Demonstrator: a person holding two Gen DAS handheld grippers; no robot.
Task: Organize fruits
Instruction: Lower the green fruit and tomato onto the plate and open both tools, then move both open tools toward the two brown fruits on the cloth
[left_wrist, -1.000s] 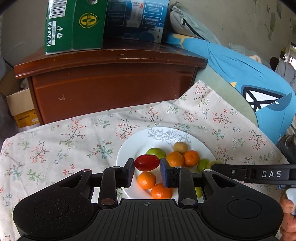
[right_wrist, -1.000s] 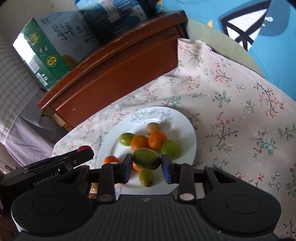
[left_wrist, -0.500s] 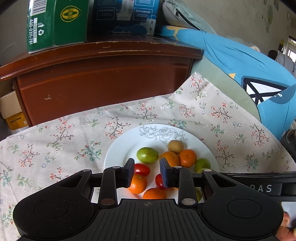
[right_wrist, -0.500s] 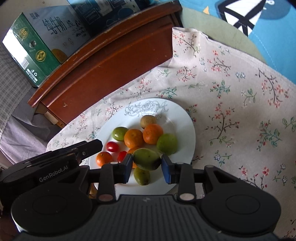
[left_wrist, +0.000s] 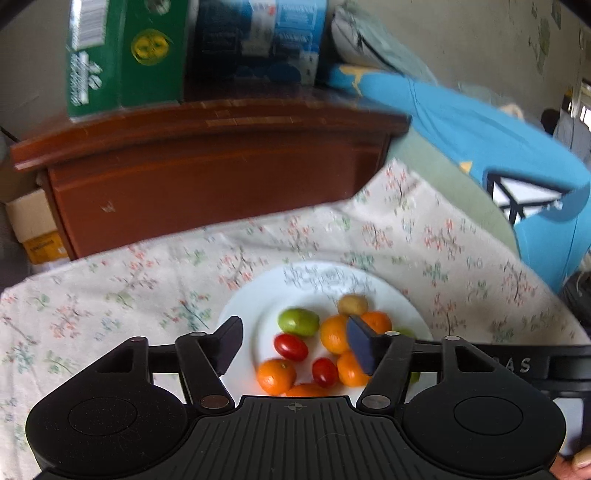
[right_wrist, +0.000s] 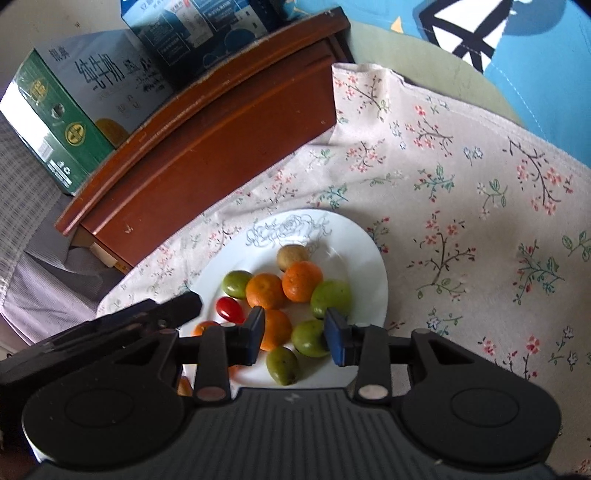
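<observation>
left claw and right claw: black ribbed bodies, round side discs, silver pivot screws, blue pads.

light: soft daylight | left view: motion-blurred | right view: sharp | edges: fisheye-bent

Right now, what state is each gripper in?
Left gripper: jaws opening, nothing between them.
Right gripper: jaws opening, green fruit between the pads.
</observation>
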